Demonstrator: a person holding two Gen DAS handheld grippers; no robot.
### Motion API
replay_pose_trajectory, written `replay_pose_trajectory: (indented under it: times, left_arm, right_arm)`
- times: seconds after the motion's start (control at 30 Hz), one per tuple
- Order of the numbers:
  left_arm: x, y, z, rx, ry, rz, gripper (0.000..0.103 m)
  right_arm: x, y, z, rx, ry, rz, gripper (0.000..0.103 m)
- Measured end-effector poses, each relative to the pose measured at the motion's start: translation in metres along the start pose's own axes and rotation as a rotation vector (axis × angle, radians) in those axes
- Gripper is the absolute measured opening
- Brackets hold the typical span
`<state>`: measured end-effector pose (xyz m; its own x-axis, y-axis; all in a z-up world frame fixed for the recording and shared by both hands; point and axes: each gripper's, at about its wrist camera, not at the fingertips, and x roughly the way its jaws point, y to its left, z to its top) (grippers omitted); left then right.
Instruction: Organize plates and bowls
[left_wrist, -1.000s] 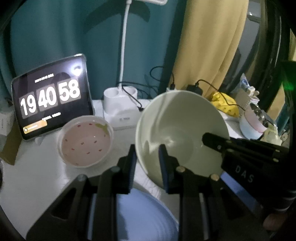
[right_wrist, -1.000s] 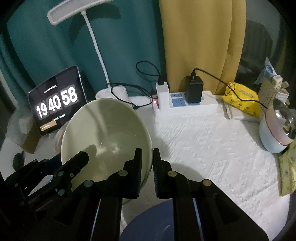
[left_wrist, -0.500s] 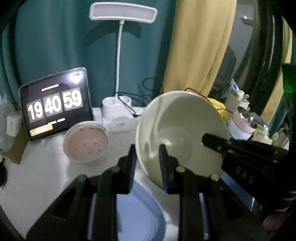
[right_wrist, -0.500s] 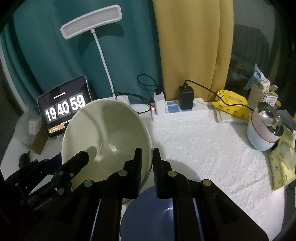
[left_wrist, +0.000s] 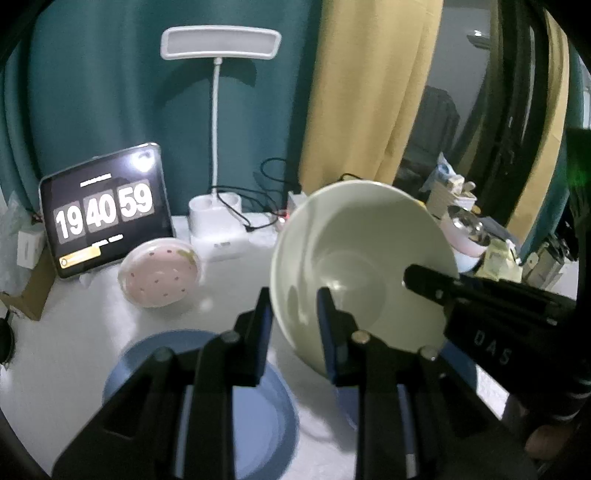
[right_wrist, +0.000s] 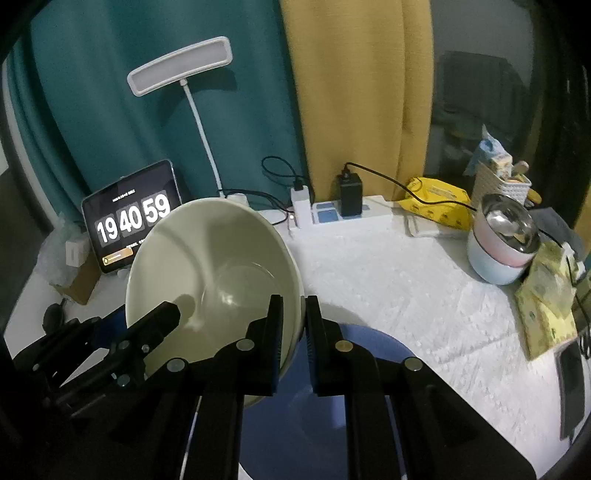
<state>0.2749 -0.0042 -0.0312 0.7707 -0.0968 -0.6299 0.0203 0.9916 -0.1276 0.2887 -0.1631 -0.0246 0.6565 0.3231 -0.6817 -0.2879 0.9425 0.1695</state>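
Nearest the cameras, the left gripper (left_wrist: 293, 310) and the right gripper (right_wrist: 294, 321) each pinch one rim of the same cream bowl (left_wrist: 354, 266), jaws narrowed onto its thin wall, 1 finger inside and 1 outside. The bowl hangs tilted in the air, its mouth turned toward the lenses, clear of the white tablecloth (right_wrist: 388, 280). Below it lie 2 blue plates: one (left_wrist: 258, 413) under the left gripper, another (right_wrist: 332, 398) under the right gripper. The step in hand looks like carrying the bowl to a resting place, likely onto a plate or toward the pink speckled bowl (left_wrist: 160, 275) that sits farther back on the cloth, just in front of the clock tablet (left_wrist: 105, 210) reading 19 40 59. To do it well, both grips should move as 1 unit: any difference in pace would twist the rim between the pads and let glazed ceramic slip. Level the bowl before lowering, so its foot lands flat rather than on an edge, and ease both claws open only once the weight is down. Farther off stand the desk lamp (left_wrist: 218, 51), the power strip (right_wrist: 343, 214) with its cables, and the small pot (right_wrist: 502, 243) to the right; keep the path short of those cables.
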Motion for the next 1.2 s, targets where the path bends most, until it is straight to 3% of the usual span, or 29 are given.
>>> replay_pose_trajectory:
  times: [0.57,1.2]
  left_arm:
    - [0.008,-0.045,-0.033,0.054,0.069,-0.036,0.024]
    - [0.034,-0.070,-0.068,0.108,0.175,-0.002,0.024]
  right_arm:
    - [-0.012,-0.047,-0.039,0.060,0.033,-0.023,0.012]
    - [0.012,-0.075,-0.078,0.101,0.116,-0.018,0.012]
